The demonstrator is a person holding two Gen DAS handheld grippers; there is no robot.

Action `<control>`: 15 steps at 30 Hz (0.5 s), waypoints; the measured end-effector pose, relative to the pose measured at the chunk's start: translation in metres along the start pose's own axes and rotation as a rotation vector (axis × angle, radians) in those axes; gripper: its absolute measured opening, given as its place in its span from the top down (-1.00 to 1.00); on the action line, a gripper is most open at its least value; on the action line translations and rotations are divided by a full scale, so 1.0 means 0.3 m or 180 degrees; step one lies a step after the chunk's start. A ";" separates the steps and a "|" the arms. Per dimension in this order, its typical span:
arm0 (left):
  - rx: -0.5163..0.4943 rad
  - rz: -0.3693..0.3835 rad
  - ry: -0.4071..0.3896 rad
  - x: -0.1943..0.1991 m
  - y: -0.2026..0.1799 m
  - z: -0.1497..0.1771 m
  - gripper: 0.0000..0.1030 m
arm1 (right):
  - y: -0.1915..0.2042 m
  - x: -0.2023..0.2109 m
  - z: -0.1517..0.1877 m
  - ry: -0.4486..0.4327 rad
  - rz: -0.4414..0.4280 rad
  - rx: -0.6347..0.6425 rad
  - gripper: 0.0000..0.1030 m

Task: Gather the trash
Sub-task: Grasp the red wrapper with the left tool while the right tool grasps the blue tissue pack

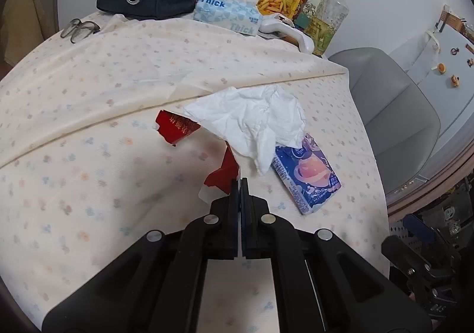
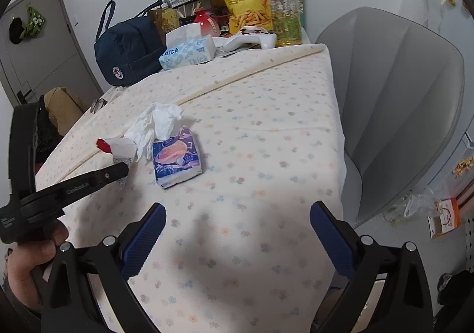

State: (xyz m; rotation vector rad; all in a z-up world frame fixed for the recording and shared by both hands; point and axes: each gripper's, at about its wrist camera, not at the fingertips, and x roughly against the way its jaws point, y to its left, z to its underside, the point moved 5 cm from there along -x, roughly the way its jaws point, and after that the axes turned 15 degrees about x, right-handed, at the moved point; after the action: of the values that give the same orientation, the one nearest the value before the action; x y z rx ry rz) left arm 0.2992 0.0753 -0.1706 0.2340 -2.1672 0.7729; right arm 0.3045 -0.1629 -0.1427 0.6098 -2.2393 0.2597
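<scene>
- The left gripper [image 1: 240, 185] has its fingers pressed together, pads meeting, at the near edge of the torn red-and-white wrapper [image 1: 220, 177]; whether a bit of wrapper is pinched between them cannot be told.
- A second red scrap [image 1: 174, 128] lies further off to the left on the flowered worktop [image 1: 89, 155].
- The crumpled white tissue [image 1: 251, 122] lies just ahead of the fingers, overlapping the blue snack packet [image 1: 308, 176], which sits to their right.
- The right gripper [image 2: 238, 232] has its fingers spread wide, with nothing between them, above bare cloth; the blue snack packet and tissue lie ahead and to their left, well apart.
</scene>
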 end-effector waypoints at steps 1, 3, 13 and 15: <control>0.0006 0.0001 -0.0010 0.009 0.007 -0.004 0.96 | 0.007 -0.007 -0.007 0.0003 -0.0007 0.0026 -0.86; 0.0028 -0.0017 -0.0074 0.040 0.029 -0.017 0.96 | 0.031 -0.030 -0.023 0.0013 -0.0036 0.0096 -0.86; 0.0218 -0.0234 -0.0261 0.136 0.194 -0.066 0.96 | 0.175 -0.186 -0.134 0.0146 -0.0175 0.0460 -0.79; 0.0228 -0.0300 -0.0288 0.146 0.215 -0.071 0.96 | 0.192 -0.223 -0.152 0.0210 -0.0193 0.0519 -0.64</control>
State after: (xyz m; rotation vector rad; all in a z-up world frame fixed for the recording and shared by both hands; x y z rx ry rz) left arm 0.2576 0.1433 -0.1565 0.4121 -2.1981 0.8007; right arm 0.3435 -0.0733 -0.1612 0.7436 -2.1465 0.4285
